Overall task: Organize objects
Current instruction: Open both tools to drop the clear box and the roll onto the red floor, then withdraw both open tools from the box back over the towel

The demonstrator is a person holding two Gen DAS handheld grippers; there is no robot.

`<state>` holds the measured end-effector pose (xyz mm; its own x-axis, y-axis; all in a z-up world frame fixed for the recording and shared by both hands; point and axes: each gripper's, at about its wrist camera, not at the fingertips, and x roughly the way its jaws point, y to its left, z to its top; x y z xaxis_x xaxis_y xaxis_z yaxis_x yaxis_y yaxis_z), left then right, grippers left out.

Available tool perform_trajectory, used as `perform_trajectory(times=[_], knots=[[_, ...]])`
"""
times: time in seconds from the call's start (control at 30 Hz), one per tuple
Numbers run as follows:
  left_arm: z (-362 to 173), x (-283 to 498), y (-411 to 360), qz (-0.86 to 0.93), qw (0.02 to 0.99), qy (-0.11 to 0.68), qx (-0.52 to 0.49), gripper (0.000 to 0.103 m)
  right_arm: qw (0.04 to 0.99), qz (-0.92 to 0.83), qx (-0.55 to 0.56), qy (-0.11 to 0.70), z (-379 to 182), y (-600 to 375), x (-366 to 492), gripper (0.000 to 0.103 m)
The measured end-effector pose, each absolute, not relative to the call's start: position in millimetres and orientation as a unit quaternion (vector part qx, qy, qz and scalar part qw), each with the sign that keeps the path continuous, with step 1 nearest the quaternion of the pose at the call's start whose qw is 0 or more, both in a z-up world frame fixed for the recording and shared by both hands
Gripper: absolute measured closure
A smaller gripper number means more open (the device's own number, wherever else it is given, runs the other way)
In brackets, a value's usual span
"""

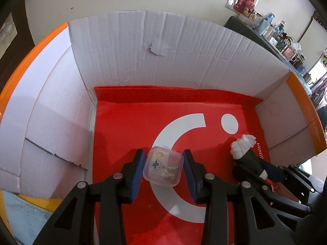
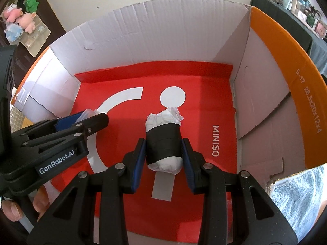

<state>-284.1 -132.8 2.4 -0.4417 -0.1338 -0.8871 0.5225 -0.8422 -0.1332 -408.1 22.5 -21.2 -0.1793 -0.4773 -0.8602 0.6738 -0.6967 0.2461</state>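
**Both grippers inside the box, each holding one item**

The step in hand looks like placing: both items hang low over the red bag (image 2: 126,77) that lines the floor of the cardboard box (image 1: 163,47).

The left gripper (image 1: 164,168) has its fingers narrowed onto the small clear case (image 1: 162,166), which holds trinkets; the left pad touches the case's side, and the right pad sits at its far corner. The case hovers over the white arc printed on the bag.

The right gripper (image 2: 163,155) clamps the black-taped white bundle (image 2: 163,140) across its taped middle, paper ends sticking out toward 12 and 6 o'clock. In the left wrist view that bundle lies at about 3 o'clock from the case, well apart.

Whether either item already rests on the bag I cannot tell. The next move probably calls for settling each item down, then easing the fingers apart without dragging it.
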Motion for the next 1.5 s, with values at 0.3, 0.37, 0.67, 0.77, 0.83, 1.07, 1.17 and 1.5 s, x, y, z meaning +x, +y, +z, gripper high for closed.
perform_trajectory(times=[0.3,0.37,0.67,0.77,0.83,1.07,1.17,1.5], knots=[[1,-282,-135,-0.826,0.198,0.202,0.488,0.063,0.377,-0.766,0.511,0.097,-19,29,-409,0.069],[2,-282,-135,-0.826,0.197,0.203,0.487,0.060,0.379,-0.766,0.511,0.096,-18,30,-409,0.066],[5,-283,-136,-0.825,0.202,0.204,0.487,0.053,0.381,-0.769,0.504,0.094,-14,30,-407,0.056],[6,-283,-135,-0.825,0.203,0.204,0.487,0.053,0.383,-0.770,0.502,0.094,-14,29,-404,0.056],[6,-280,-135,-0.825,0.205,0.204,0.486,0.052,0.384,-0.770,0.500,0.093,-12,30,-402,0.056],[11,-274,-133,-0.828,0.211,0.196,0.481,0.045,0.386,-0.773,0.496,0.088,-8,31,-401,0.051],[14,-272,-130,-0.830,0.213,0.193,0.478,0.045,0.389,-0.774,0.493,0.086,-6,33,-397,0.051],[31,-262,-120,-0.840,0.218,0.178,0.464,0.045,0.397,-0.778,0.482,0.075,3,41,-385,0.051]])
